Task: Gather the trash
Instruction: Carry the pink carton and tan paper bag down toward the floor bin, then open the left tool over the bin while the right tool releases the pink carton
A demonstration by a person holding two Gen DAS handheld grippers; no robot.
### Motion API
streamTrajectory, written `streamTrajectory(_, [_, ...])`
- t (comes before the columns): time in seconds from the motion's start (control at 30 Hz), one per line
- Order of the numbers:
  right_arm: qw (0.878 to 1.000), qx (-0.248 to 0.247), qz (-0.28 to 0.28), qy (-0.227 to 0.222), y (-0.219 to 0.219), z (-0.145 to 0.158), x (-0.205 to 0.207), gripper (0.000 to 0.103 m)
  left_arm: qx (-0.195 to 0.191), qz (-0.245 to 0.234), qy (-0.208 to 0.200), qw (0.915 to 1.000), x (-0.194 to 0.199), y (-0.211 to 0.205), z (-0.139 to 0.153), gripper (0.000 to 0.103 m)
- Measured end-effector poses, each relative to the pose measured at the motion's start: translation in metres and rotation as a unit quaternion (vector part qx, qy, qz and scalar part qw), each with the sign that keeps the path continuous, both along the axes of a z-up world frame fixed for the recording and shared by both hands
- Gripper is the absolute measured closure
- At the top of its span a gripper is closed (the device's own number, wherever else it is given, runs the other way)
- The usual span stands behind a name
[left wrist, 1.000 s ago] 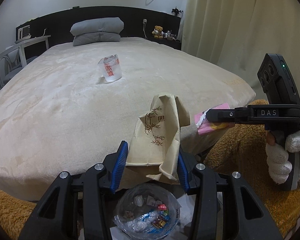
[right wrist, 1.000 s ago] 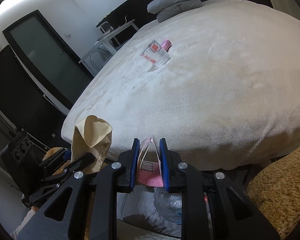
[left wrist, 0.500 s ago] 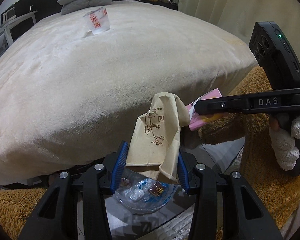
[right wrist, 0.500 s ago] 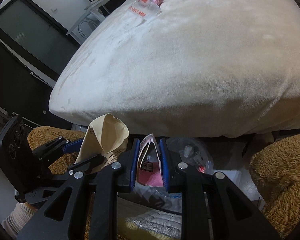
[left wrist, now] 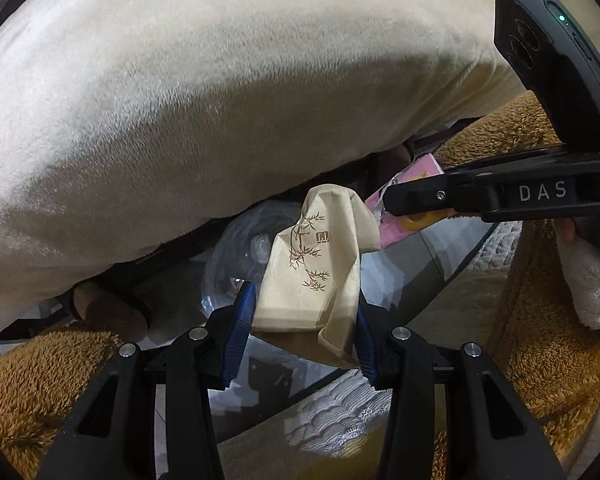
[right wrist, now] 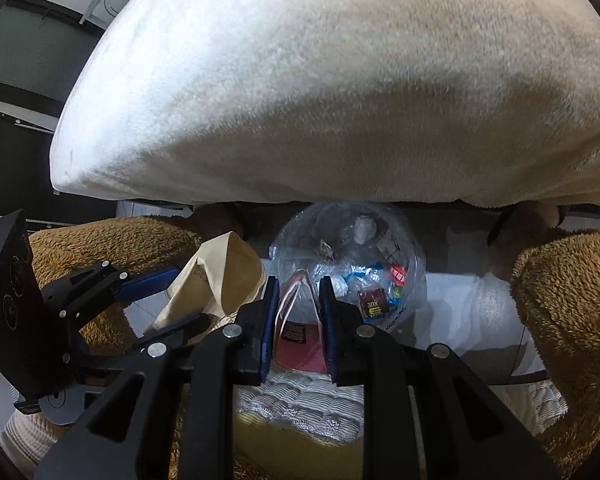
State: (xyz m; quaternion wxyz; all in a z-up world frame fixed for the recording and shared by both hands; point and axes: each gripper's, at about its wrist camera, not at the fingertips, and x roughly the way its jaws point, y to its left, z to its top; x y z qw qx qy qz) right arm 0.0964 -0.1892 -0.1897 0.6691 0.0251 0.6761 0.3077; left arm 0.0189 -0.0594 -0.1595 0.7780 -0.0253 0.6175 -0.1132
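Observation:
My left gripper [left wrist: 300, 312] is shut on a crumpled beige paper bag [left wrist: 312, 272] printed with bamboo. The bag also shows in the right wrist view [right wrist: 216, 276], held by the left gripper [right wrist: 172, 300]. My right gripper [right wrist: 298, 300] is shut on a pink wrapper [right wrist: 298, 332]. In the left wrist view the right gripper [left wrist: 388, 200] holds this wrapper [left wrist: 400, 224] just right of the bag. A clear plastic trash bag [right wrist: 352, 264] with several wrappers lies on the floor just beyond both grippers, under the bed's edge; it also shows in the left wrist view [left wrist: 236, 256].
The cream bed [right wrist: 332, 80] overhangs the trash bag and fills the upper half of both views. Brown fleece legs [right wrist: 564, 312] flank the trash bag on both sides. A white lace cloth [right wrist: 300, 404] lies below the grippers.
Both grippers have tilted and moved down from above the bed toward the floor, still holding their items. The bed top and the plastic cup on it have left the view; the trash bag has come closer.

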Motion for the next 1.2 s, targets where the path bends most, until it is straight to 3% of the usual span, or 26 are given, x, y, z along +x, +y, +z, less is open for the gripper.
streamTrajectory(0.23, [0.999, -0.029, 0.006, 0.033, 0.008, -0.020, 0.001, 0.081, 0.000, 0.005, 0.058, 0.9983, 0.008, 0.005, -0.021, 0.058])
streamTrajectory(0.5, [0.997, -0.047, 0.010, 0.057, 0.008, -0.035, 0.005, 0.081, -0.001, 0.013, 0.096, 0.9953, 0.013, 0.007, -0.035, 0.058])
streamTrajectory(0.87, [0.996, -0.053, 0.015, 0.069, 0.011, -0.039, 0.006, 0.080, -0.003, 0.025, 0.109, 0.9938, 0.016, 0.011, -0.036, 0.058])
streamTrajectory(0.93, [0.996, -0.049, 0.011, 0.072, 0.011, -0.038, 0.006, 0.077, -0.003, 0.026, 0.107, 0.9939, 0.016, 0.011, -0.035, 0.055])
streamTrajectory(1.03, [0.996, -0.049, 0.006, 0.074, 0.010, -0.040, 0.006, 0.065, 0.002, 0.030, 0.109, 0.9936, 0.016, 0.012, -0.036, 0.041])
streamTrajectory(1.2, [0.996, -0.047, -0.003, 0.074, 0.009, -0.039, 0.007, 0.062, 0.009, 0.030, 0.108, 0.9937, 0.015, 0.012, -0.036, 0.040])
